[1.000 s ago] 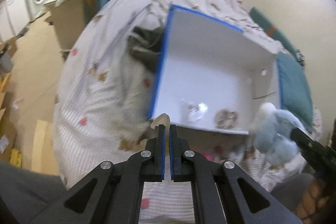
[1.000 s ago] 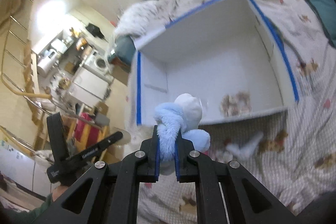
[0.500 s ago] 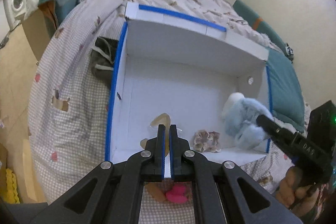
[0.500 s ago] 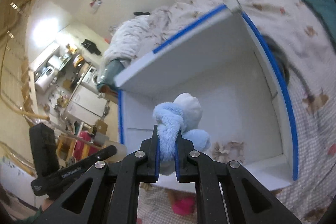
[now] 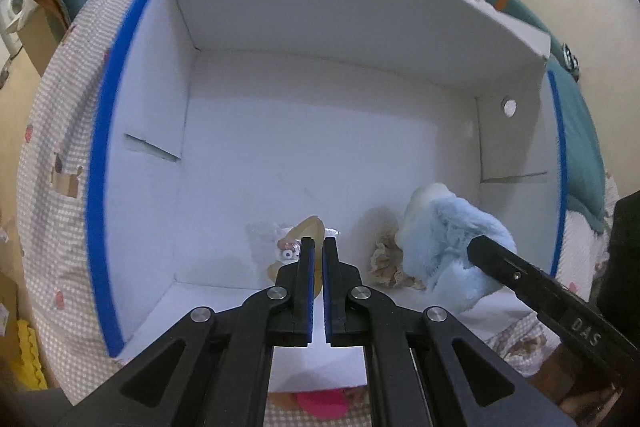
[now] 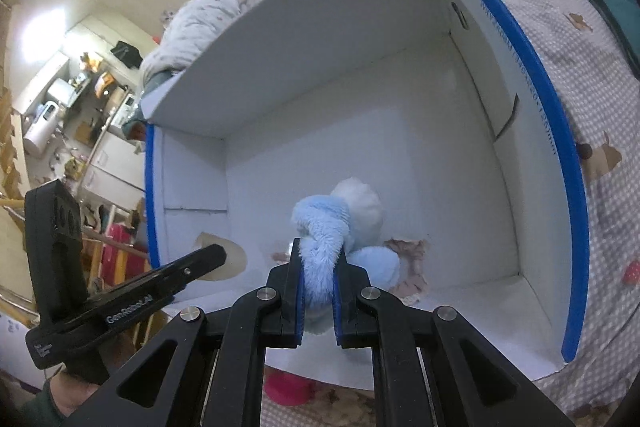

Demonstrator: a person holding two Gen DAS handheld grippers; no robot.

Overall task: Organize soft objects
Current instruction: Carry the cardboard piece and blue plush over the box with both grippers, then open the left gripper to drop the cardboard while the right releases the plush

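Observation:
A white box with blue rims (image 5: 102, 131) lies open on the bed, also seen in the right wrist view (image 6: 532, 75). My right gripper (image 6: 318, 259) is shut on a light blue plush toy (image 6: 344, 215) and holds it over the box's near right corner; the toy also shows in the left wrist view (image 5: 448, 235). My left gripper (image 5: 316, 247) is shut on a thin tan soft piece (image 5: 310, 229), held just inside the near edge; it shows in the right wrist view (image 6: 228, 255). A beige frilly scrunchie (image 5: 384, 259) and a clear packet (image 5: 272, 239) lie on the box floor.
The box rests on a checked bedspread (image 5: 52, 163) with small animal prints. A pink object (image 5: 320, 403) lies on the bed just in front of the box. Teal pillows (image 5: 580, 147) lie to the right. A kitchen area (image 6: 72, 115) is beyond the bed.
Both grippers have moved forward, over the box's near edge, carrying their items. The box now fills both views, and the plush hangs inside it above the scrunchie.

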